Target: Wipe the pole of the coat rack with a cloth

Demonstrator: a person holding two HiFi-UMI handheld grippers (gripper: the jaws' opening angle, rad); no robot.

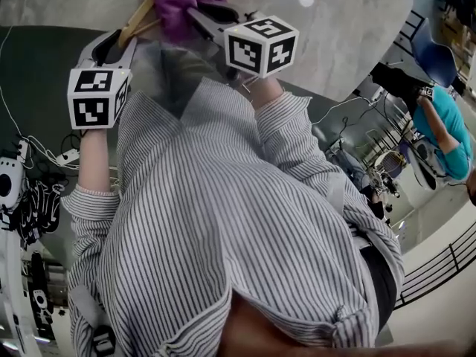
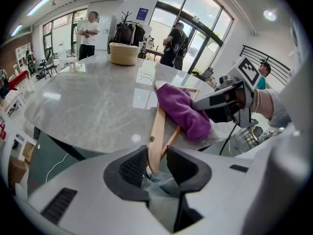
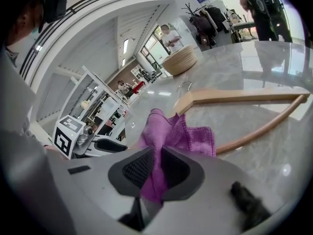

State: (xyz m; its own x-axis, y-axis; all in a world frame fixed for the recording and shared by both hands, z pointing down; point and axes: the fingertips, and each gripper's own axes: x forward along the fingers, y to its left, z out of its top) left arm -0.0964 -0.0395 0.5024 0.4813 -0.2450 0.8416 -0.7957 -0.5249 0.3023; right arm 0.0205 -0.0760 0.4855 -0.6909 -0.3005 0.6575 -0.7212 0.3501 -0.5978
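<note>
While our left gripper clamps the stiff hanger at its near end, our right gripper pinches the limp cloth, seemingly mid-fold.

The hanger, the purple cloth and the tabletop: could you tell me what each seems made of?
The hanger looks like pale wood, smooth and lightly varnished, judging by its tan colour and soft sheen. The cloth is probably microfibre, with fuzzy nap, a stitched edge and limp folds. The tabletop looks like polished grey marble or a look-alike laminate, with veining and mirror-like reflections.
</note>
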